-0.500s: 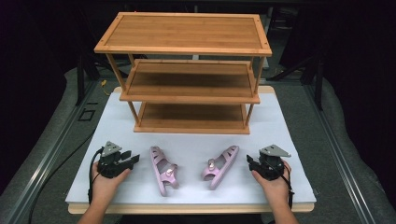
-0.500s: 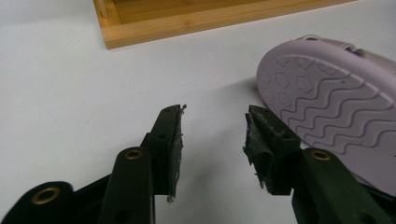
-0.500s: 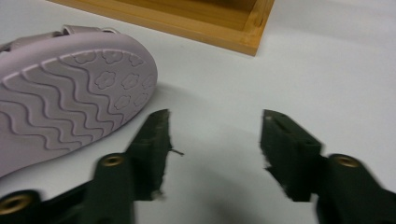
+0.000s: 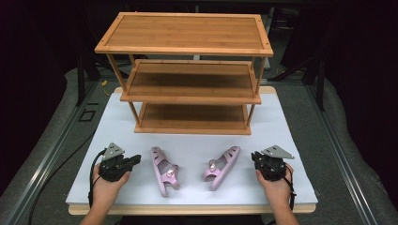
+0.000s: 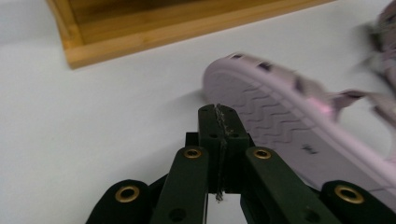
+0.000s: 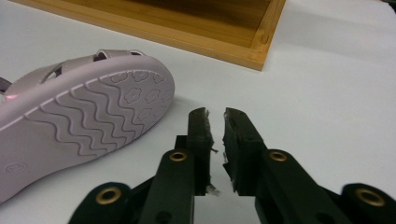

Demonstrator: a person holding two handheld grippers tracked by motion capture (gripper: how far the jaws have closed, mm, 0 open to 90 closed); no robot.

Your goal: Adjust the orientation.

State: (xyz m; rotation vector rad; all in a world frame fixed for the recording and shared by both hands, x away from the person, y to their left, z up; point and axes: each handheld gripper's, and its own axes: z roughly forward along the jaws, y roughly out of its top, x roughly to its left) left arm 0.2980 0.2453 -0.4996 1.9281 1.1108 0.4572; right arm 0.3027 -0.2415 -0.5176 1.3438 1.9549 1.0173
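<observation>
Two pink sandals lie on their sides on the white tabletop (image 4: 291, 136). The left sandal (image 4: 164, 171) and the right sandal (image 4: 221, 167) have their soles facing outward toward the grippers. My left gripper (image 4: 133, 160) rests on the table just left of the left sandal (image 5: 280, 121), and in its own view my left gripper (image 5: 217, 109) is shut on nothing. My right gripper (image 4: 256, 157) sits just right of the right sandal (image 6: 84, 126). In the right gripper view my right gripper (image 6: 215, 114) is open by a narrow gap, with nothing in it.
A three-tier bamboo shelf rack (image 4: 187, 35) stands at the back of the table with all tiers bare. Its bottom tray (image 5: 163, 32) (image 6: 210, 42) lies a short way beyond the sandals. Dark floor and metal rails flank the table.
</observation>
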